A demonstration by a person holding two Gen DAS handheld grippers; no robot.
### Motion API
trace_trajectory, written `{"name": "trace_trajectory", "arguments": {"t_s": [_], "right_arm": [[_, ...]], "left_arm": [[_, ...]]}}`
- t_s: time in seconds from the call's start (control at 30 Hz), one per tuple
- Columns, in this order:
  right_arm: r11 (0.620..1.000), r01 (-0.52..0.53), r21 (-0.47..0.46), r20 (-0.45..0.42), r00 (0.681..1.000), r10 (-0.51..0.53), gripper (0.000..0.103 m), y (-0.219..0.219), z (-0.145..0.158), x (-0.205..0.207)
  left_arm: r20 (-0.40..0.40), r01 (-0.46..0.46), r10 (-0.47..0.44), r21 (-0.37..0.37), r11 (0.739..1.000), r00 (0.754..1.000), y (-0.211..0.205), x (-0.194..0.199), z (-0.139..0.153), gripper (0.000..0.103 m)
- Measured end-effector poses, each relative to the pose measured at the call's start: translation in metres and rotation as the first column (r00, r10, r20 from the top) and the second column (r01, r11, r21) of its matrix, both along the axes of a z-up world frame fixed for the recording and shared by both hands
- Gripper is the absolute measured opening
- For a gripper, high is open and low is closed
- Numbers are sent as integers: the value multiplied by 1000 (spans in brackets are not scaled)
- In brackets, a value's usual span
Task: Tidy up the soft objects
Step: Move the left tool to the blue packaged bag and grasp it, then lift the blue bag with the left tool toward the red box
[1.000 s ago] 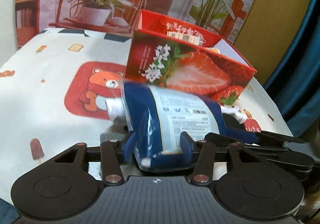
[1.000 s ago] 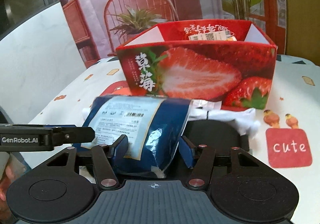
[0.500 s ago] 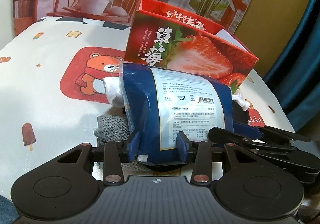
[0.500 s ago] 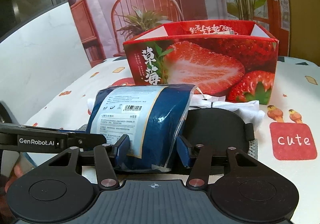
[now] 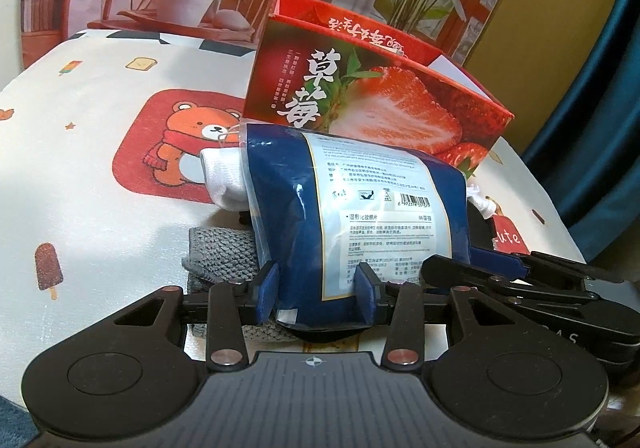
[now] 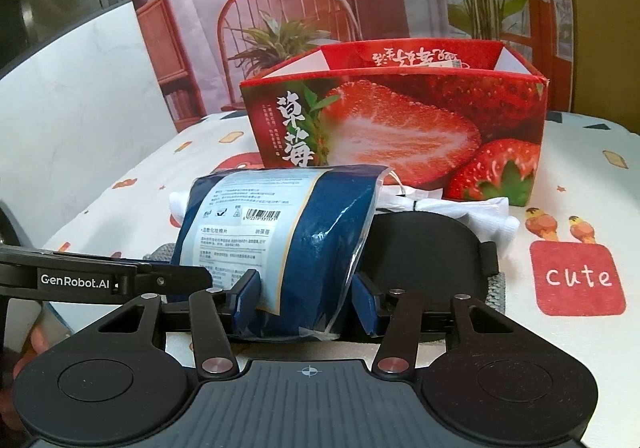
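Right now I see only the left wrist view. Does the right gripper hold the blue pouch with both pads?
Observer: Yes, the right gripper has both pads pressed on the blue pouch.
Operator: What lies to the right of the pouch?
Observer: A flat black round item, with white cloth behind it.
Operator: Is the strawberry box empty?
Observer: No. Something with a printed paper label shows just above the front wall of the strawberry box.
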State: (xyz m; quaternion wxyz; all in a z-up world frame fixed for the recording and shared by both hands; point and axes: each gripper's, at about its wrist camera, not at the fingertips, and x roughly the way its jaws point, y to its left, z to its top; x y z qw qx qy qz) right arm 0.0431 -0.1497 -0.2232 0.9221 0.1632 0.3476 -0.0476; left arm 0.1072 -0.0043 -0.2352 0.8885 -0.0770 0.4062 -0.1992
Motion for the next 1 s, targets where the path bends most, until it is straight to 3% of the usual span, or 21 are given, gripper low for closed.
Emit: {"name": "trace_trajectory", "arguments": {"t_s": [0.3, 0.67, 1.0], "right_arm": [[1000, 9, 8, -7, 1000, -9, 43, -1, 2, -1], [1000, -2, 19, 20, 1000, 2, 29, 1, 6, -3], [1000, 7, 8, 142, 990, -8, 27, -9, 39, -4]], "left_arm": [[-2, 2, -2, -2, 1000, 1000, 0, 0, 1, 45], [26, 38, -39, 27, 999, 999, -6, -3, 7, 44], [177, 57, -54, -9, 998, 983, -6, -4, 55, 43]]}}
